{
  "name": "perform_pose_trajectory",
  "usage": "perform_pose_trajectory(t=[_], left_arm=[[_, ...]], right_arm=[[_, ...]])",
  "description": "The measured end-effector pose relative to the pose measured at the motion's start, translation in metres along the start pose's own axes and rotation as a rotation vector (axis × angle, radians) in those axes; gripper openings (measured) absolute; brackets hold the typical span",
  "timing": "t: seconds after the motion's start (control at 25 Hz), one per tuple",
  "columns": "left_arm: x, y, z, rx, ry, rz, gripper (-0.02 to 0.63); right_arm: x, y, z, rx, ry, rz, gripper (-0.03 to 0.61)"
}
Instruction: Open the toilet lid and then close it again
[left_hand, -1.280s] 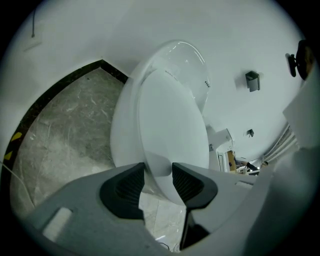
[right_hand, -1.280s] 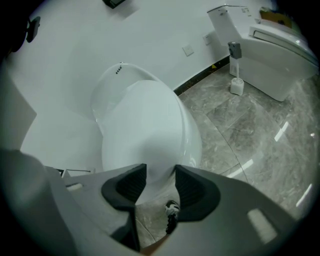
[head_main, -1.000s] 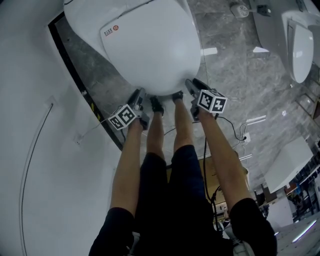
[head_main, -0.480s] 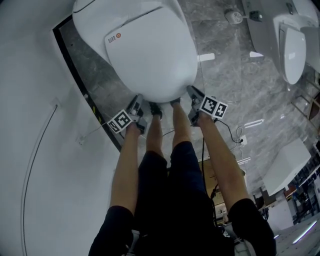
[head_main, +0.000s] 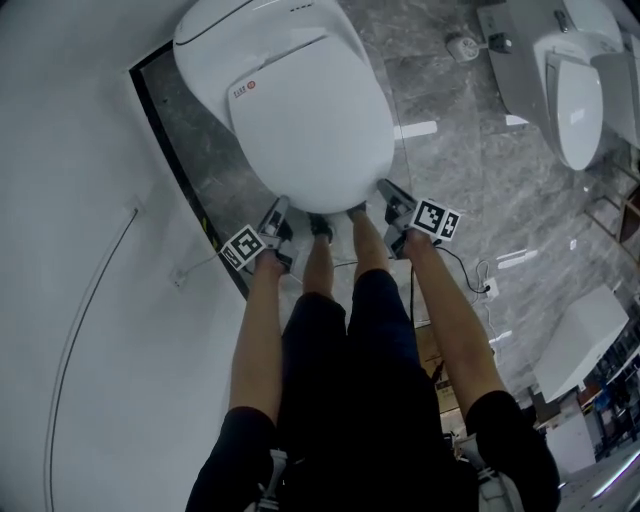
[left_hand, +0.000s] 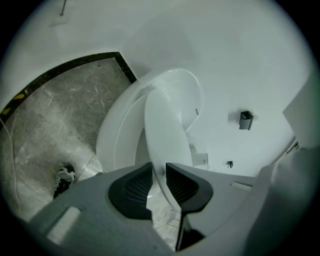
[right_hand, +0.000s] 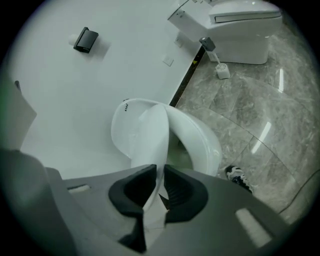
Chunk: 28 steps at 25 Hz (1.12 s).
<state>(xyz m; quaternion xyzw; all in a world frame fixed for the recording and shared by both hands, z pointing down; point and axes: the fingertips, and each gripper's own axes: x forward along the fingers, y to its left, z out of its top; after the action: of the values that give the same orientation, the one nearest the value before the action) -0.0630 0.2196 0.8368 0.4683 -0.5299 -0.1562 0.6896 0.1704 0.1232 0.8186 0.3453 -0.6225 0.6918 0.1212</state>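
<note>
Your left gripper (left_hand: 159, 172) has just been closing its 2 jaws, and the pads pinch the front rim of the smooth white plastic toilet lid (left_hand: 167, 125). Your right gripper (right_hand: 160, 176) has been closing likewise and clamps the same rim further along. Held at those 2 spots, the lid stands tilted up off the white oval seat (right_hand: 202, 142), with the bowl showing beneath. Beyond lie the grey marble floor (head_main: 470, 150) and a 2nd white toilet (head_main: 575, 85) near the wall.

Left claw (head_main: 277, 207) and right claw (head_main: 386, 189) flank the front of the toilet lid (head_main: 312, 112).
</note>
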Motion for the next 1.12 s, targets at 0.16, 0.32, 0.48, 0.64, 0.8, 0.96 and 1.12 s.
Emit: perform_pose_trajectory(t=[0.16,0.32,0.48,0.64,0.8,0.96,1.12], left_arm=[[-0.014,-0.022,0.008,-0.073,-0.079,-0.020,0.084],[-0.027,-0.047,0.016,-0.090,-0.164,-0.038,0.084],[-0.035,-0.068,0.028,-0.157,-0.260,-0.111,0.084],[-0.044,-0.085,0.032,-0.123,-0.307,-0.113,0.084],[-0.051,-0.107,0.033,-0.121,-0.345,-0.198,0.084],[-0.054,-0.107,0.019,-0.082,-0.288,-0.204,0.084],[-0.058,-0.118,0.021,-0.139,-0.283,-0.256,0.083]], right_arm=[[-0.011,0.026,0.005,0.025,-0.004,0.065,0.048],[-0.022,0.053,0.013,0.014,0.007,0.132,0.049],[-0.027,0.079,0.022,-0.004,0.039,0.188,0.051],[-0.033,0.099,0.026,-0.069,0.067,0.193,0.060],[-0.035,0.115,0.031,-0.077,0.040,0.211,0.064],[-0.037,0.116,0.032,-0.033,0.009,0.180,0.060],[-0.035,0.123,0.034,0.011,-0.036,0.176,0.057]])
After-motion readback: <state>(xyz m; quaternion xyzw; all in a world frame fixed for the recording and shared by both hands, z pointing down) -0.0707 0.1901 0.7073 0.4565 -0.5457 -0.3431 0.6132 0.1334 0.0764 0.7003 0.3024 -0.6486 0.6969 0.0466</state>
